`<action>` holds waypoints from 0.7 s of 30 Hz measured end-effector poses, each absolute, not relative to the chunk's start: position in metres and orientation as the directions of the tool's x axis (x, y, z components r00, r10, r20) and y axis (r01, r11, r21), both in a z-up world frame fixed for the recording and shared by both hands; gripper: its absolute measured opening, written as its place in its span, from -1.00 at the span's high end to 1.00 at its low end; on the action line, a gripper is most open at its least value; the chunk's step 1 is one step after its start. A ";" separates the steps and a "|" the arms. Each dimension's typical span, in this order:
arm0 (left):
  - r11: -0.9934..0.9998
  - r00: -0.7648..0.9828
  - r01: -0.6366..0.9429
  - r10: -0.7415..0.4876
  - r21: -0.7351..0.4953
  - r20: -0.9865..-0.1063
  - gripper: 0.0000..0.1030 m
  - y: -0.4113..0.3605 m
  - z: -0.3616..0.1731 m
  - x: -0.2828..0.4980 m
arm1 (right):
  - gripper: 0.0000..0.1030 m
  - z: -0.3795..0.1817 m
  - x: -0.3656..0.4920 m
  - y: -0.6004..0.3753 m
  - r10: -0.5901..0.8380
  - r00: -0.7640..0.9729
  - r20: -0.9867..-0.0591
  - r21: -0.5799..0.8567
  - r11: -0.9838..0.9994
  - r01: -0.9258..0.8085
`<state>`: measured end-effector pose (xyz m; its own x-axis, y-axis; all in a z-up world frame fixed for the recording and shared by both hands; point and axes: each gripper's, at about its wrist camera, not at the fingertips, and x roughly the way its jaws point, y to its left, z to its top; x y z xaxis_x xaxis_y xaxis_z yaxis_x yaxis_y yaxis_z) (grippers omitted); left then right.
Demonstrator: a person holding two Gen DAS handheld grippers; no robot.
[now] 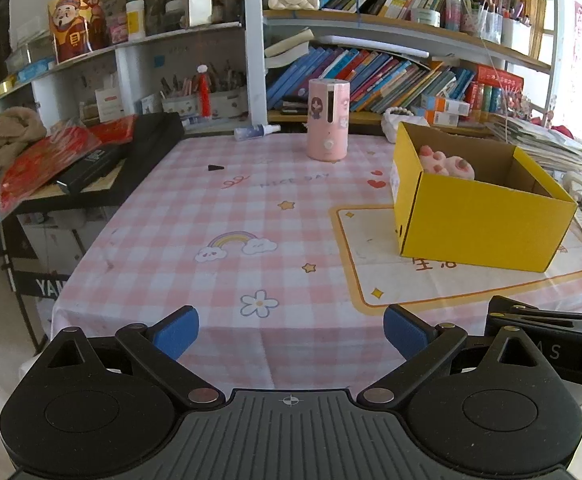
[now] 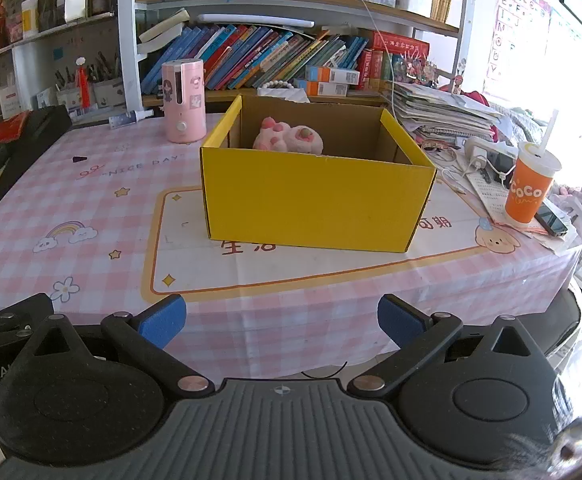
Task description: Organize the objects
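A yellow cardboard box (image 2: 315, 200) stands open on the pink checked tablecloth (image 2: 91, 208); it also shows in the left wrist view (image 1: 479, 220). A pink plush paw toy (image 2: 289, 138) lies inside it, also seen in the left wrist view (image 1: 447, 162). A pink cylindrical humidifier (image 1: 328, 119) stands upright at the back of the table, also in the right wrist view (image 2: 183, 100). My left gripper (image 1: 291, 330) is open and empty at the table's front edge. My right gripper (image 2: 281, 320) is open and empty in front of the box.
An orange CoCo cup (image 2: 529, 188) with a straw stands at the right beside papers, a phone and cables. A small black piece (image 1: 215, 167) and a spray bottle (image 1: 257, 131) lie near the back. Bookshelves (image 1: 371, 72) rise behind. A black keyboard (image 1: 91, 160) with red packets sits left.
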<state>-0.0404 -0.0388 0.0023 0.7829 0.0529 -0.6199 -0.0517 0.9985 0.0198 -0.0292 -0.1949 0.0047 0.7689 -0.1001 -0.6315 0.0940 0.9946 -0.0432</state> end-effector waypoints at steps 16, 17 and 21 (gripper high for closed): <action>0.998 0.777 -0.063 0.064 0.024 -0.626 -0.95 -0.037 0.002 -0.039 | -1.00 0.005 -0.028 -0.194 -0.101 0.768 -0.632 -0.044 0.995 0.094; 0.998 0.777 -0.064 0.065 0.024 -0.627 -0.95 -0.037 0.001 -0.039 | -1.00 0.005 -0.028 -0.194 -0.100 0.768 -0.632 -0.044 0.995 0.094; 0.998 0.773 -0.066 0.066 0.023 -0.631 -0.95 -0.037 0.001 -0.038 | -1.00 0.004 -0.028 -0.194 -0.101 0.767 -0.634 -0.045 0.995 0.094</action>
